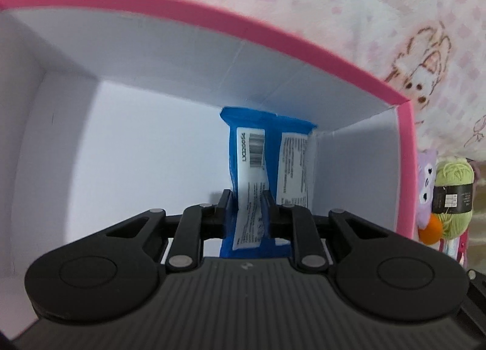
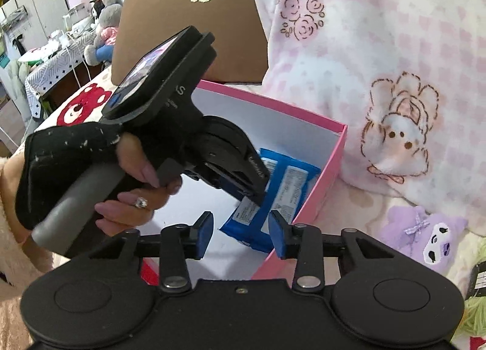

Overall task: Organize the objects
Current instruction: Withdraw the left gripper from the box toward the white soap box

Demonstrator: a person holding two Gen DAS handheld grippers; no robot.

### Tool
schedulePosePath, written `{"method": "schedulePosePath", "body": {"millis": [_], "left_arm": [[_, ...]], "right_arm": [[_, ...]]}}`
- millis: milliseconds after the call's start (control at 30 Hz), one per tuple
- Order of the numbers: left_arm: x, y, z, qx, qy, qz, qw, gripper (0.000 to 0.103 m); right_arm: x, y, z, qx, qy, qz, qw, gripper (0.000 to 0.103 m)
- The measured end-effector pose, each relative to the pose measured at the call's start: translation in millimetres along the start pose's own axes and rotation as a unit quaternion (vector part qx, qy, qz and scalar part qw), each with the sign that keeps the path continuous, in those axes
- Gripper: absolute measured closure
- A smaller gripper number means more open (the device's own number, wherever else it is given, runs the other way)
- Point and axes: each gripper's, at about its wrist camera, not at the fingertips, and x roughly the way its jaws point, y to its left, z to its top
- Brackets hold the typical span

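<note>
A: Nearest the lens, the left gripper (image 1: 246, 198) is pinching a blue packet (image 1: 253, 173) between its jaws, down inside the pink box (image 1: 303, 43).

B: Where is the packet lying?

A: In the box's right corner, against the white wall, beside a second blue packet (image 1: 293, 167).

B: And the right gripper (image 2: 240, 230)?

A: It is hovering at the box's near rim, jaws partly apart, holding nothing. A purple plush (image 2: 425, 234) is lying outside on the blanket.
</note>
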Motion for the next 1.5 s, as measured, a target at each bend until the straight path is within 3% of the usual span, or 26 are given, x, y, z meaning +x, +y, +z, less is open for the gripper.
{"method": "schedulePosePath", "body": {"millis": [100,267,400,467,633,800,967,1500], "left_arm": [[-11.3,-6.4,-5.2,0.035,-0.033,0.017,0.9987,0.085],[-39.9,-6.2,-15.1,0.038,-0.039,-0.002,0.9985,0.084],[-70.1,-13.4,-25.4,0.051,-0.042,0.028,0.9974,0.077],[-83.8,-21.6,-33.8,0.051,-0.042,0.034,0.9973,0.065],[-115.9,-39.6,-50.2,0.068,-0.056,0.058,0.9944,0.055],[-162.4,-44.5,-66.3,0.046,-0.061,0.039,0.9963,0.054],[-190.3,-54.8,-84.2,0.046,-0.086,0.027,0.9948,0.053],[-253.8,-64.9,-155.2,0.082,-0.114,0.044,0.9892,0.037]], "right_arm": [[3.7,1.5,0.0,0.006,0.003,0.001,1.0,0.06],[0.5,3.9,-1.3,0.013,0.001,0.0,1.0,0.06],[-14.1,6.7,-1.1,0.016,-0.009,0.001,1.0,0.06],[-22.3,8.6,0.2,0.014,-0.012,0.001,1.0,0.058],[-42.3,8.8,1.7,0.03,-0.012,0.013,0.999,0.054],[-69.4,13.0,-3.9,0.024,-0.018,0.028,0.999,0.043],[-94.2,19.1,-8.7,0.025,-0.014,0.036,0.999,0.04],[-168.6,40.6,-40.7,-0.026,-0.001,0.053,0.998,0.024]]}}
